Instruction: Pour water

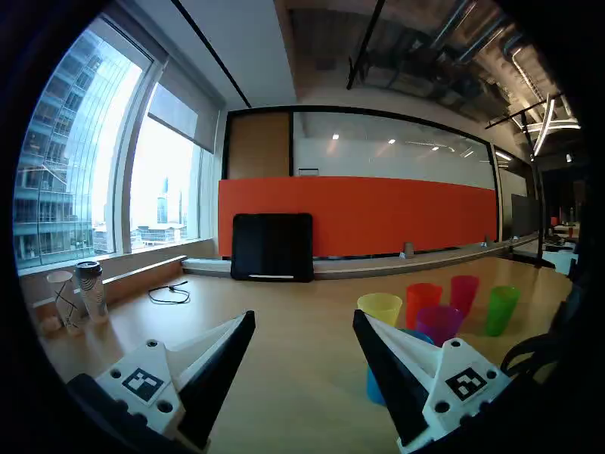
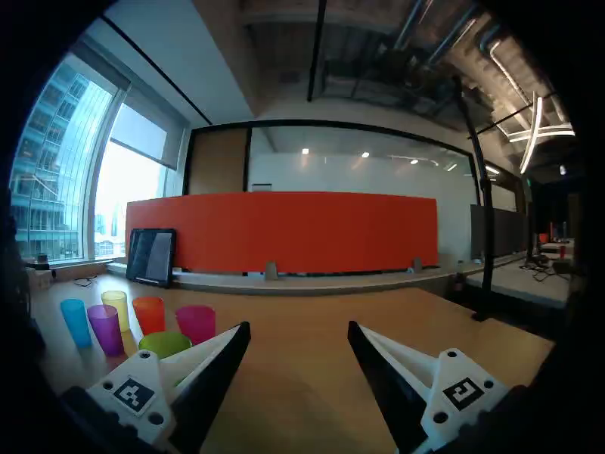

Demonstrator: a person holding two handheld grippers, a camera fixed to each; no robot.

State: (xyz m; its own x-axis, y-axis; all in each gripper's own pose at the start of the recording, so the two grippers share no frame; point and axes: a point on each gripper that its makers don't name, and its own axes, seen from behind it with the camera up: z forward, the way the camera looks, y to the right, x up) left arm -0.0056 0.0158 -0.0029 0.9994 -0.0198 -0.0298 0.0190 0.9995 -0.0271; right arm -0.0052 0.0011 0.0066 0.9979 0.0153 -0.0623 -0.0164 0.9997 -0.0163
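A cluster of plastic cups stands on the wooden table. In the left gripper view they sit right of centre: yellow cup (image 1: 379,307), orange cup (image 1: 422,300), pink cup (image 1: 463,293), green cup (image 1: 501,309), purple cup (image 1: 439,323), and a blue cup (image 1: 373,383) partly behind my right finger. My left gripper (image 1: 304,339) is open with nothing between its fingers. In the right gripper view the same cups stand at the left: blue cup (image 2: 76,321), purple cup (image 2: 106,328), yellow cup (image 2: 116,309), orange cup (image 2: 149,314), pink cup (image 2: 196,323), green cup (image 2: 164,344). My right gripper (image 2: 298,342) is open and holds nothing.
A black tablet (image 1: 272,247) leans against the orange partition (image 1: 363,214). Two paper coffee cups (image 1: 90,288) stand on the window ledge at left, with a black cable (image 1: 169,293) lying nearby. Other desks (image 2: 522,278) lie to the right.
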